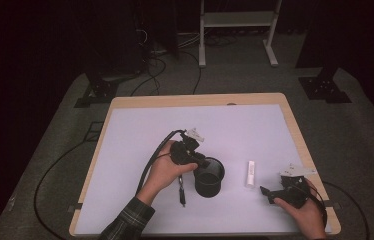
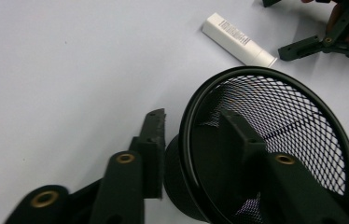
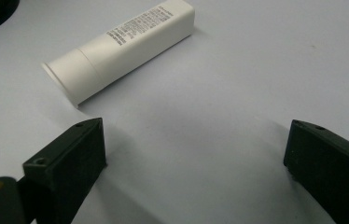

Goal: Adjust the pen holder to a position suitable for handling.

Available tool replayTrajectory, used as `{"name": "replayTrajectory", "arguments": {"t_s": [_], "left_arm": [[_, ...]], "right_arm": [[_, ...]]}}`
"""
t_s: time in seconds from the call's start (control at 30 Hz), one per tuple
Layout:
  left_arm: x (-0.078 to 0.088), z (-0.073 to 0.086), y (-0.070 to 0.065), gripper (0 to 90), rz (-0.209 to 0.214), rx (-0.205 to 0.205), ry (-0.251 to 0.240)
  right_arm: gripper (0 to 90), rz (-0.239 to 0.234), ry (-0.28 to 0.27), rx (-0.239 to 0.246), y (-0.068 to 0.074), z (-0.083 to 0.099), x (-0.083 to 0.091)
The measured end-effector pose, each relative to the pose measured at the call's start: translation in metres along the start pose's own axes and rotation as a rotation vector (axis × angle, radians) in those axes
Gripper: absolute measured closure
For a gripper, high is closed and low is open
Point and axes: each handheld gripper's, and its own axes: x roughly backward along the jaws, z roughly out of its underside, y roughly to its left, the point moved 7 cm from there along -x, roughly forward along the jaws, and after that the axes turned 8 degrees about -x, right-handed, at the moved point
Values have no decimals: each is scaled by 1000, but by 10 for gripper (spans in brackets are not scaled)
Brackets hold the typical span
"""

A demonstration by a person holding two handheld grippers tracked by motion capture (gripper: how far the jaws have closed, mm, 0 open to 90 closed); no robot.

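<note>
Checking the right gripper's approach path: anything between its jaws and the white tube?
Nothing: in the right gripper view only bare white table lies between the open right gripper and the white tube. The high view agrees.

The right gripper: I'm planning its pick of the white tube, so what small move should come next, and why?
Probably ease the right gripper forward toward the white tube. Its jaws are wide open with nothing between them, and in the right gripper view the tube lies flat on the table just ahead and to the left, untouched. The left gripper already straddles the rim of the mesh cup.
</note>
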Motion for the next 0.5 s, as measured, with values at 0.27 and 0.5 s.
{"name": "replayTrajectory", "arguments": {"t_s": [0.27, 0.5], "left_arm": [[13, -1, 0, 392, -20, -19, -43], [29, -2, -3, 309, -11, -18, -93]], "right_arm": [[48, 1, -3, 3, 0, 0, 0], [47, 0, 0, -2, 0, 0, 0]]}}
